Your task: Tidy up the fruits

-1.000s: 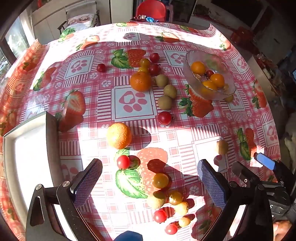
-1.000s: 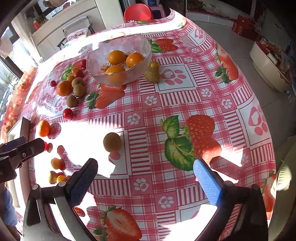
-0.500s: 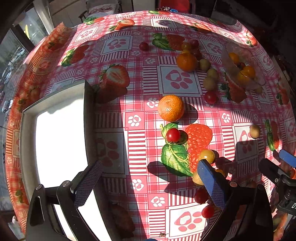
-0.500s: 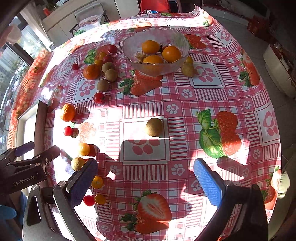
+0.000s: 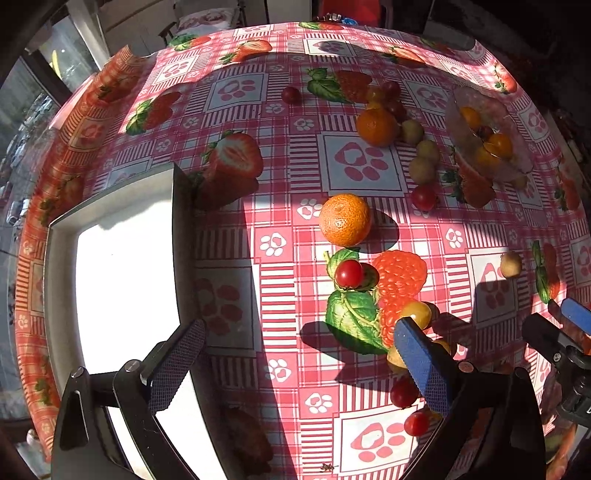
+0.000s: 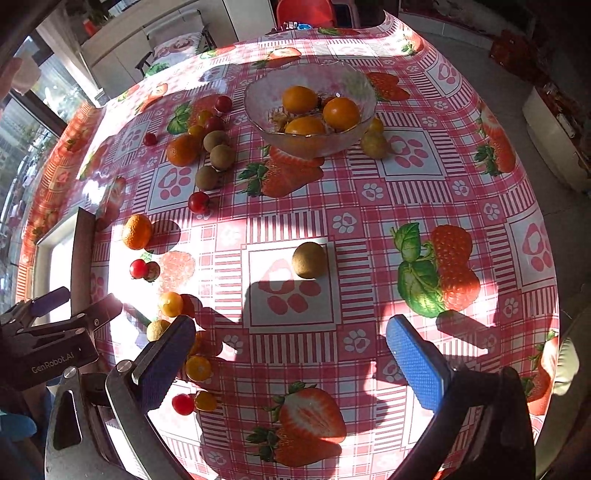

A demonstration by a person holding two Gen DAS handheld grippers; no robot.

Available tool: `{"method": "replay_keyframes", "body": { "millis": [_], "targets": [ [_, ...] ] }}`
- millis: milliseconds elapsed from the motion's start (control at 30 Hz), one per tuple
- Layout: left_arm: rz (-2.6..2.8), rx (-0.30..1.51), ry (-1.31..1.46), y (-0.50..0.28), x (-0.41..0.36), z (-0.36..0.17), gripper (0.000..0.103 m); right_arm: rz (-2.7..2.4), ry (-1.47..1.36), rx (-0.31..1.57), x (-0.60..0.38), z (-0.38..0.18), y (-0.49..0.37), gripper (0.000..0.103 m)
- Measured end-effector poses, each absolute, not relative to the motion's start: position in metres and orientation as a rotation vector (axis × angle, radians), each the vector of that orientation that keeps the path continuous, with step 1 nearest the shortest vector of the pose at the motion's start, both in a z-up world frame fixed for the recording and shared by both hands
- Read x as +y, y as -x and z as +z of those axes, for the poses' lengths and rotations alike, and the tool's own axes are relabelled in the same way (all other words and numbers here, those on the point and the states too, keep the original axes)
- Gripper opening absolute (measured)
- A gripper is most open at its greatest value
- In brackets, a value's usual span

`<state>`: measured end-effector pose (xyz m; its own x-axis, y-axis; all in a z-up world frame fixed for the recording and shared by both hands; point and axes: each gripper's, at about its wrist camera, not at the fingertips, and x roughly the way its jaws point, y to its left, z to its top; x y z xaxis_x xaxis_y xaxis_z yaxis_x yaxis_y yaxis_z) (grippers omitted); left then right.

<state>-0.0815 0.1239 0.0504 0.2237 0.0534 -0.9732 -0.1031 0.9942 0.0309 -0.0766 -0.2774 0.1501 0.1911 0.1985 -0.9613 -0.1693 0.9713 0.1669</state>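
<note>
Fruit lies scattered on a strawberry-print tablecloth. In the left wrist view my left gripper is open and empty above the cloth, with a mandarin, a red cherry tomato and a yellow tomato ahead. A white tray lies at its left. In the right wrist view my right gripper is open and empty, with a brown kiwi just ahead. A glass bowl holding oranges stands at the far side. The left gripper shows at the left edge.
Several kiwis, an orange and small tomatoes cluster left of the bowl. More small tomatoes lie near my right gripper's left finger. A red chair stands beyond the table. The floor drops off at the right.
My left gripper has swung left, bringing the white tray into view. My right gripper has pulled back and turned left, so the bowl and the lone kiwi now sit nearer the centre.
</note>
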Motion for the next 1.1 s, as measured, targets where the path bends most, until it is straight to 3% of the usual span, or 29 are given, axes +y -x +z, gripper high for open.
{"method": "replay_keyframes", "body": {
  "millis": [1100],
  "targets": [
    [0.099,1.32,0.024,0.069,0.121,0.055,0.103,0.241,-0.047,1.358,-0.284,0.147,0.07,0.103]
  ]
}}
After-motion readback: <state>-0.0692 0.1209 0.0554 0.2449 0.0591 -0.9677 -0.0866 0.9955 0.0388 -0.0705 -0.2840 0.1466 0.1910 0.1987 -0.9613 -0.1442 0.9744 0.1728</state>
